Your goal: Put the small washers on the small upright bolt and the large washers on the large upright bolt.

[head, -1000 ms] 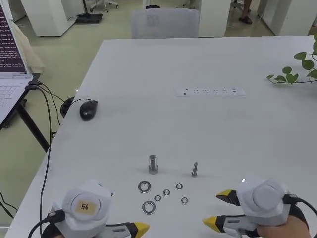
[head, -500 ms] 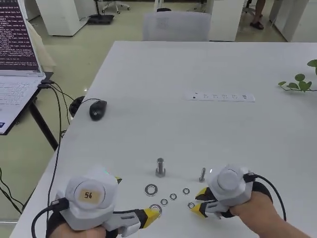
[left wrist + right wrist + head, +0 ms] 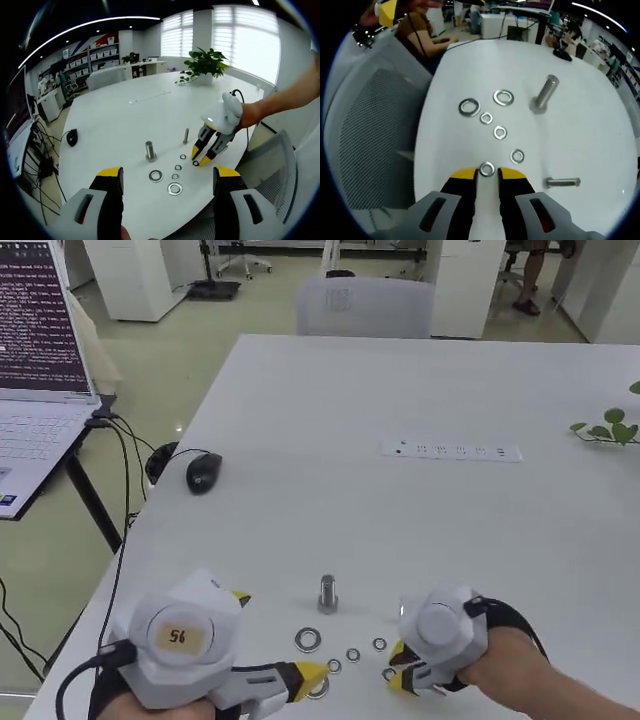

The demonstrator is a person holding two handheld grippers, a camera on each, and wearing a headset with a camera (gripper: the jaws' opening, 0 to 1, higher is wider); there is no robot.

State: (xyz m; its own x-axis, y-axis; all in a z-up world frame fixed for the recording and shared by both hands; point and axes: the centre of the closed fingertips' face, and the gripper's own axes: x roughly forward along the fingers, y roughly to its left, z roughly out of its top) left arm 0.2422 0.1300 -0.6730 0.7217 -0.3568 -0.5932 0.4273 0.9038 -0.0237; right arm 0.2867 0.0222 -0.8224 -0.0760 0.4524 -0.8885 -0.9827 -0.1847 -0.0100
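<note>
White tabletop (image 3: pixel 420 500) in a bright office. On it the right tongs (image 3: pixel 487 176), narrowed to a slit, straddle one small washer (image 3: pixel 487 169) lying flat at their tips; whether they pinch it cannot be told. Upright, the small bolt (image 3: pixel 186 135) stands near those tips, closer to this hand. Wide open and empty, the left tongs (image 3: pixel 168 174) hover well apart.

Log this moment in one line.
right tongs: flanking small silver washer, grip unclear | left tongs: open | large steel bolt, small steel bolt: bare
</note>
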